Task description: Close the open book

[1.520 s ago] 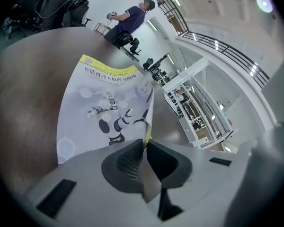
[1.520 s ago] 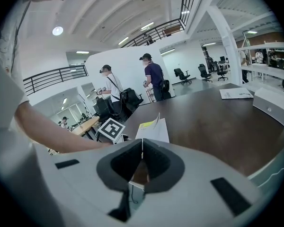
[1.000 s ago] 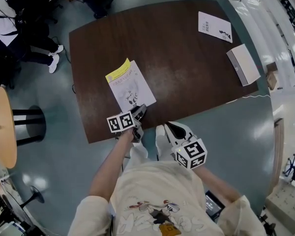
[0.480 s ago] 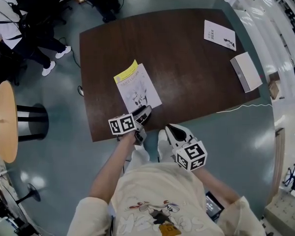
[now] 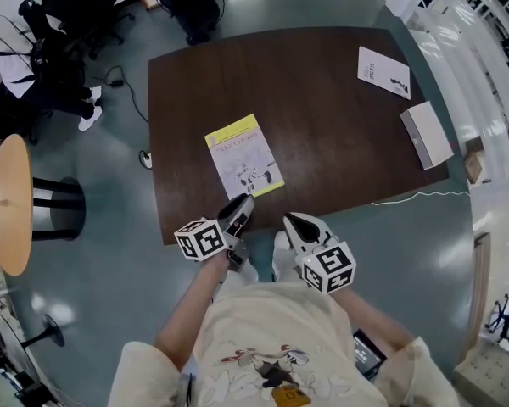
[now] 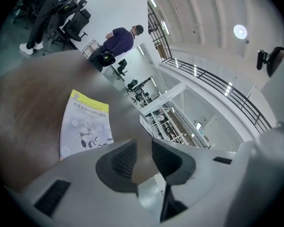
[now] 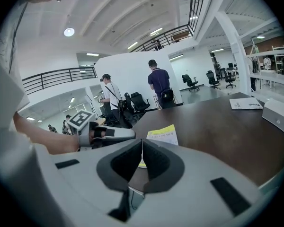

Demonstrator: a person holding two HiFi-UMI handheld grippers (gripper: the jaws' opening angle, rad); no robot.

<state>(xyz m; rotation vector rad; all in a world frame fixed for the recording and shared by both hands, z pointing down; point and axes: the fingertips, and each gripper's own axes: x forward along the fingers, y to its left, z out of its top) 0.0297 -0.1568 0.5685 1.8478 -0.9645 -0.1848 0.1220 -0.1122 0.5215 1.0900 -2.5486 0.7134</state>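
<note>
Book (image 5: 244,155) closed on table (image 5: 339,125), just beyond left hand-held gripper (image 5: 240,210); jaws closing, empty.

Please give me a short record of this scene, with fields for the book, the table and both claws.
book: closed, cover up, flat on the table near the person's edge
left claw: off the book, jaws closing, nothing between them
right claw: jaws together, empty
also on table: white booklet, white box

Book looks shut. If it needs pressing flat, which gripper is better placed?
Left, likely. The left gripper, jaws closing on nothing, hovers at the near edge of the book; the right gripper, shut, sits farther right.
</note>
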